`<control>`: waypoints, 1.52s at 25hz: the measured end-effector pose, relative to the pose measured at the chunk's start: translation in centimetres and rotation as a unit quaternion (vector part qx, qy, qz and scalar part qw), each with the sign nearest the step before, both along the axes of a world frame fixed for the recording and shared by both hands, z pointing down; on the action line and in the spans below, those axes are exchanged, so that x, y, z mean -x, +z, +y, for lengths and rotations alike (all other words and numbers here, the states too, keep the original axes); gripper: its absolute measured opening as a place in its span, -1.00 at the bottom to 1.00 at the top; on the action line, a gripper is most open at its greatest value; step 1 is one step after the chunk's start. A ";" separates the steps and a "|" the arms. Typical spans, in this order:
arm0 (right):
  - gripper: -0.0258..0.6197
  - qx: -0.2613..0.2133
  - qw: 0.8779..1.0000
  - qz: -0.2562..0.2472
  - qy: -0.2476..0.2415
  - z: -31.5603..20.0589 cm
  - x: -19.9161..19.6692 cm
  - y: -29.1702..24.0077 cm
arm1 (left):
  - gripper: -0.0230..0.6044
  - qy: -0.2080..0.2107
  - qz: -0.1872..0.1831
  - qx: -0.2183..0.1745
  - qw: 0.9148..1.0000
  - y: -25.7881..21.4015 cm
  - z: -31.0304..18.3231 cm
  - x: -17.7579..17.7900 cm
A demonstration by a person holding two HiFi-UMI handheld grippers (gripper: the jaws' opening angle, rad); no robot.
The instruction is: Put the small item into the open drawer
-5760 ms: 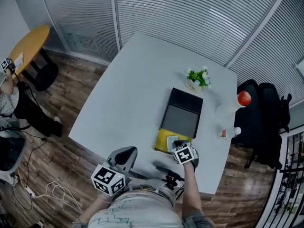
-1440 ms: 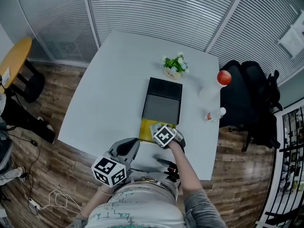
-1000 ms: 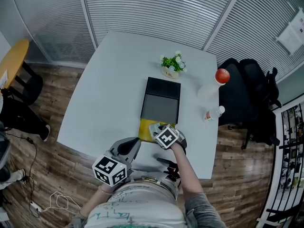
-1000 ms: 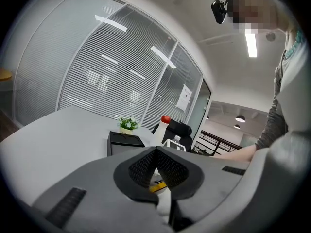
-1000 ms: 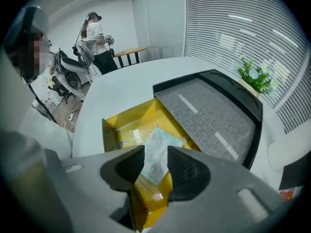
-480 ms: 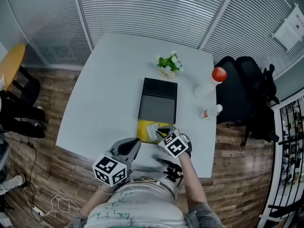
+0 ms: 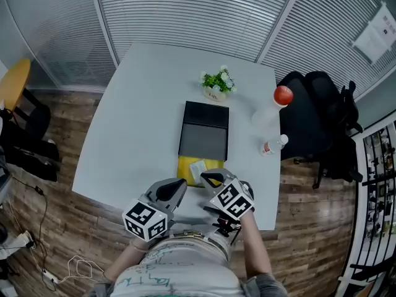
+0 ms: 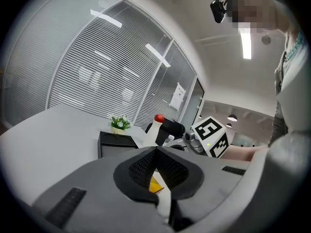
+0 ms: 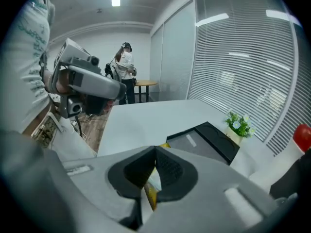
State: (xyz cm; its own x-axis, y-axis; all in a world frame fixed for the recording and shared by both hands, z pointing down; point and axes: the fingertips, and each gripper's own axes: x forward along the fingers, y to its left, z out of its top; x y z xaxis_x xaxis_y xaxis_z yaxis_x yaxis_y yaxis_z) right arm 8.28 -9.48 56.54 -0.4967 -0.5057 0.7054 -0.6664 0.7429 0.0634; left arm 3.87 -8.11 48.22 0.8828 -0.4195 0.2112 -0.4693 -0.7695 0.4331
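Note:
A black drawer unit (image 7: 204, 132) stands on the white table (image 7: 136, 116), its yellow drawer (image 7: 183, 166) pulled out toward me. The small item, a pale packet (image 7: 199, 168), lies inside that drawer. My right gripper (image 7: 209, 178) hangs above the drawer's near edge; its jaws have just been closing and now meet with nothing between them (image 9: 155, 152). A strip of the yellow drawer (image 9: 164, 145) shows beyond the tips. My left gripper (image 7: 175, 186) sits left of it near the table's front edge, its jaws together and empty (image 8: 155, 152).
A small potted plant (image 7: 215, 83) stands behind the unit. A white bottle with a red cap (image 7: 272, 107) and a small water bottle (image 7: 272, 145) are at the right edge, next to a black chair (image 7: 315, 122). A person (image 9: 125, 69) stands far off.
My right gripper has lifted and pulled back from the drawer toward me, and its jaws have closed. The packet stays in the drawer. The left gripper has barely moved.

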 end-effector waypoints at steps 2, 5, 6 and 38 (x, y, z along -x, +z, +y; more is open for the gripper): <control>-0.91 -0.017 1.000 -0.011 -0.003 0.3 0.3 -1.0 | -0.94 0.000 0.002 -0.002 1.000 -0.1 0.0 -0.1; -0.91 -0.050 0.998 -0.034 -0.006 0.5 0.8 -2.7 | -0.94 0.001 0.003 -0.004 1.000 -0.3 -0.1 -0.3; -0.91 -0.062 0.997 -0.045 -0.007 0.5 1.1 -3.3 | -0.94 0.001 0.003 -0.005 1.000 -0.3 -0.1 -0.3; -0.92 -0.219 0.955 -0.200 -0.003 1.1 3.2 -12.1 | -0.94 -0.025 0.010 -0.073 0.997 -2.4 -1.3 -0.5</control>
State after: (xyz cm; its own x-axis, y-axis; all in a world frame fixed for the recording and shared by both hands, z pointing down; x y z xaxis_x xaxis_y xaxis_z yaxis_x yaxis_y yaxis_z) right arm 5.04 -8.42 44.47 -0.6866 -0.7046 0.1793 -0.6977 0.7079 0.1098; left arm 4.36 -9.36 45.77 0.8637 -0.4876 0.1276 -0.5007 -0.8010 0.3282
